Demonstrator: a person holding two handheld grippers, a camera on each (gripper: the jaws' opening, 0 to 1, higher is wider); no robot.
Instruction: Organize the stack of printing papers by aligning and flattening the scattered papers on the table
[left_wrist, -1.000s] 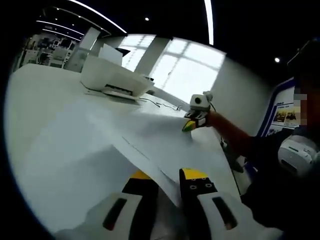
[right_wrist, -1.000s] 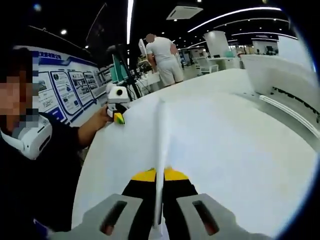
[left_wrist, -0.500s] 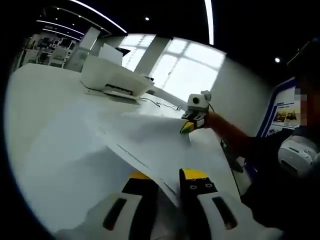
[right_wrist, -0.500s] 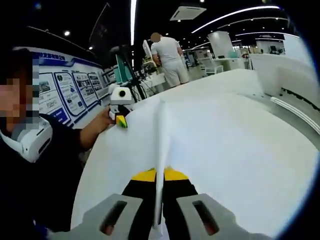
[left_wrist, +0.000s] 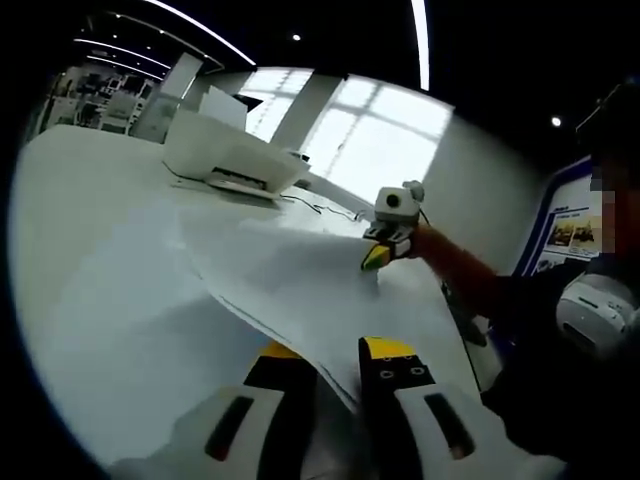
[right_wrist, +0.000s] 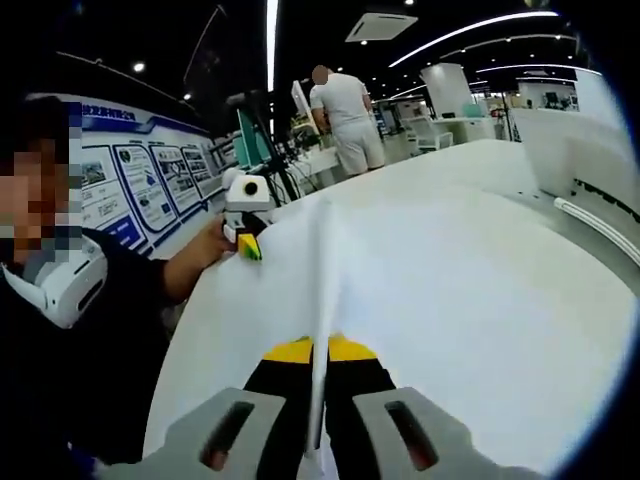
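Both grippers' jaws clamp paper stack (left_wrist: 300, 290) edges, lifted off table (left_wrist: 110, 300); printer (left_wrist: 225, 155) well apart.

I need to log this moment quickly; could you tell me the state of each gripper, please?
Left gripper: shut on the paper stack, gripping its near edge.
Right gripper: shut on the paper stack, seen edge-on between its jaws.

No legible text; wall posters (right_wrist: 140, 185) too blurred.
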